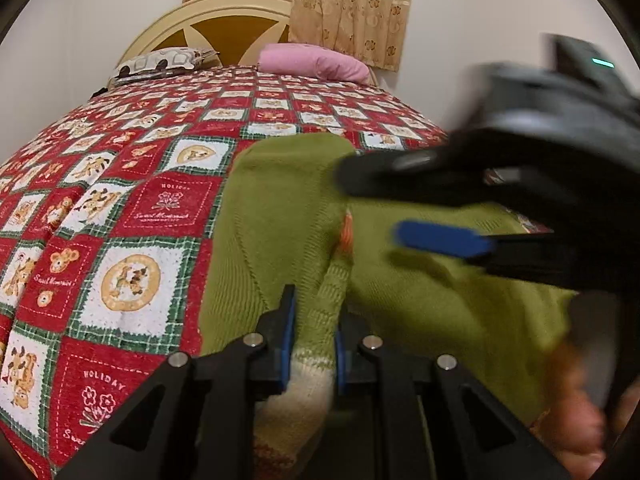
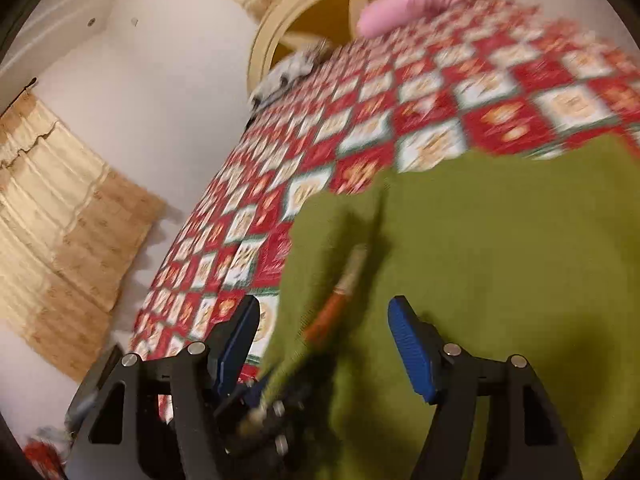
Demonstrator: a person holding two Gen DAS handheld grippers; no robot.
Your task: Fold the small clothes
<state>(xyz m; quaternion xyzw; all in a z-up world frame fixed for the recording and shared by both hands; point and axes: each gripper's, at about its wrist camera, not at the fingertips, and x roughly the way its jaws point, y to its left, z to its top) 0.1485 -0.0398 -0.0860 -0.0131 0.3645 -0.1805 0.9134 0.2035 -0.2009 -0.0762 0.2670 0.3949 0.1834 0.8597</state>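
Note:
A small green knitted sweater (image 1: 280, 216) lies on the red patchwork bedspread (image 1: 120, 184). My left gripper (image 1: 314, 320) is shut on a bunched fold of it with a green and cream striped edge (image 1: 316, 364). My right gripper (image 1: 368, 204) reaches in from the right over the sweater, its jaws apart, blurred by motion. In the right wrist view the right gripper (image 2: 324, 320) is open above the sweater (image 2: 500, 260), and an orange and cream edge (image 2: 340, 292) shows between the blue pads (image 2: 408, 340). The left gripper's tip (image 2: 264, 412) shows below.
A pink pillow (image 1: 312, 62) and a patterned pillow (image 1: 160, 62) lie at the cream headboard (image 1: 224, 20). Beige curtains (image 1: 348, 4) hang behind. The bedspread extends left of the sweater. A white wall (image 2: 152, 100) and another curtain (image 2: 60, 220) lie left of the bed.

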